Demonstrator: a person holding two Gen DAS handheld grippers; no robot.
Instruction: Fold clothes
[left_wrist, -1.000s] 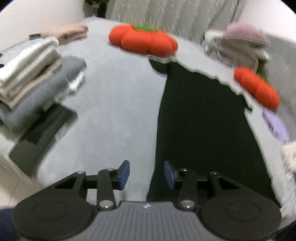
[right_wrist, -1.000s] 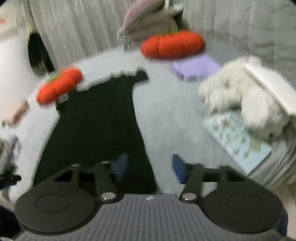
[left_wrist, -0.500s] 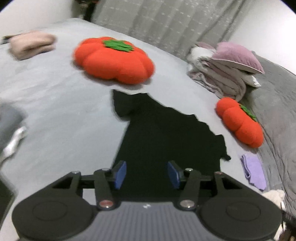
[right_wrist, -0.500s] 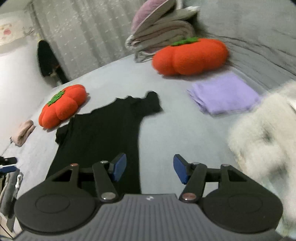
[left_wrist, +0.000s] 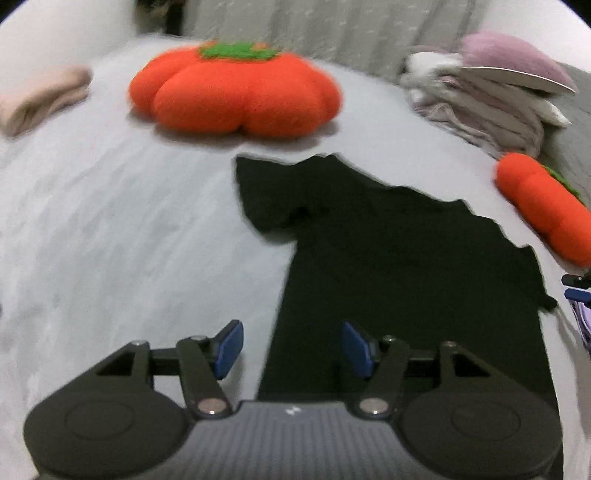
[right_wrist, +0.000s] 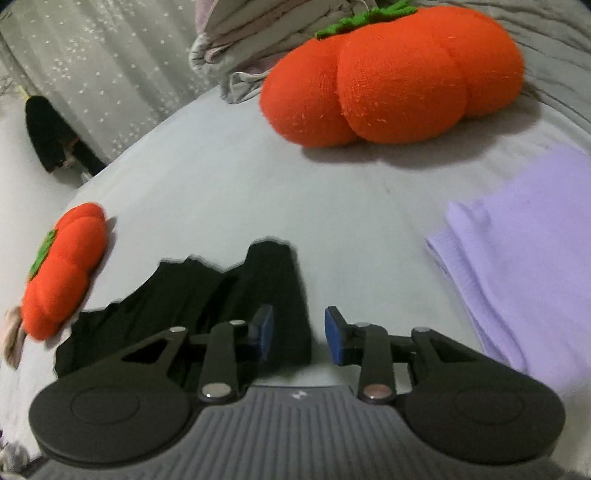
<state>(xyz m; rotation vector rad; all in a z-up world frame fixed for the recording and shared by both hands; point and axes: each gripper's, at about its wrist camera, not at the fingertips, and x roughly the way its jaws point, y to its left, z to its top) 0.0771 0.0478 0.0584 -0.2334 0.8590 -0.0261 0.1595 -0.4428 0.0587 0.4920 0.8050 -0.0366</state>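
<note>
A black T-shirt (left_wrist: 399, 266) lies flat on the grey bed, sleeves spread. My left gripper (left_wrist: 291, 349) is open and empty, straddling the shirt's left side edge below the left sleeve (left_wrist: 266, 199). In the right wrist view the shirt's right sleeve (right_wrist: 277, 288) lies just ahead of my right gripper (right_wrist: 299, 336), which is open and empty with the sleeve's edge between its blue pads. The right gripper's tip (left_wrist: 576, 286) shows at the right edge of the left wrist view.
An orange pumpkin cushion (left_wrist: 232, 98) lies beyond the collar, another (right_wrist: 391, 74) to the right by stacked pillows (left_wrist: 491, 88). A folded lilac cloth (right_wrist: 524, 258) lies right of the sleeve. A folded pink garment (left_wrist: 40, 96) is at far left.
Both grippers have moved forward along the shirt toward its sleeves and lower to the bed. The stack of folded clothes at left has left the view. Both stay open.
</note>
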